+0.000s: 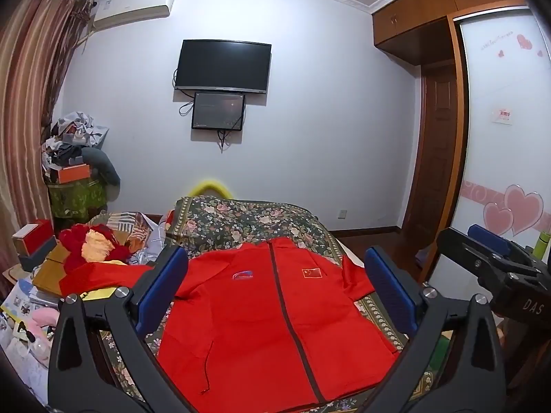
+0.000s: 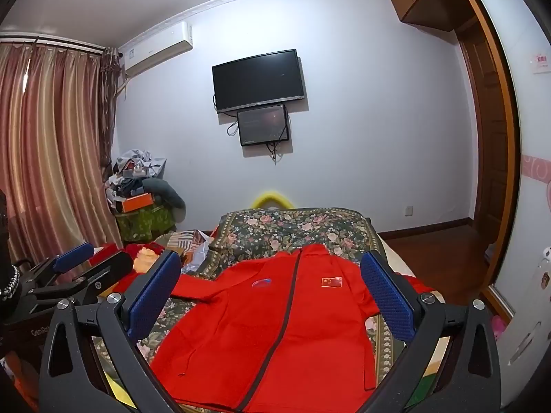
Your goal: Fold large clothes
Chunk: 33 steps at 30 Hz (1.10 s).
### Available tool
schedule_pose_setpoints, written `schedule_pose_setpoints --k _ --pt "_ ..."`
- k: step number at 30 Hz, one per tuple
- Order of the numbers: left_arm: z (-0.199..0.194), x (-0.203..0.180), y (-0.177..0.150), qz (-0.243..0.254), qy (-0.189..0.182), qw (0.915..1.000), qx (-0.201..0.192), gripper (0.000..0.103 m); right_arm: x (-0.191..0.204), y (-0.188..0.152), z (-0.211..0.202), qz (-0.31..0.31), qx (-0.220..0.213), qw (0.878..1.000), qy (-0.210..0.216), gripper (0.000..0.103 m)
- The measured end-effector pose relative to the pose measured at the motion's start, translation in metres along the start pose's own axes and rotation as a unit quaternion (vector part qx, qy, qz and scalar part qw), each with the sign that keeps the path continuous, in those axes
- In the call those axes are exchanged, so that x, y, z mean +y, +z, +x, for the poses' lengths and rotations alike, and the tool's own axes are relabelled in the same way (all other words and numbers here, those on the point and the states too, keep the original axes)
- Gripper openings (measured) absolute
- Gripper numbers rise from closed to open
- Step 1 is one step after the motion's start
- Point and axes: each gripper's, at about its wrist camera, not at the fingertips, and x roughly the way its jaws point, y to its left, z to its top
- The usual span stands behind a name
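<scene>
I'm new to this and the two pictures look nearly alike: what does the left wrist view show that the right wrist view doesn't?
Only the left wrist view shows the white wardrobe door with pink heart stickers and the right tongs seen from the side. Only the right wrist view shows the wide striped pink-brown curtain and the left tongs from the side. Both show the red zip-up jacket lying flat, front up, on the dark floral bedspread, the black wall-mounted television, and open tongs holding nothing.
</scene>
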Motion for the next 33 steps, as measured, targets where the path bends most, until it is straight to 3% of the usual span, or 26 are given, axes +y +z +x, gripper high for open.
schedule_pose_setpoints --k 33 --pt "0.012 0.0 -0.005 -0.011 0.004 0.9998 0.014 0.103 0.002 0.004 0.003 0.005 0.005 1.0 -0.001 0.103"
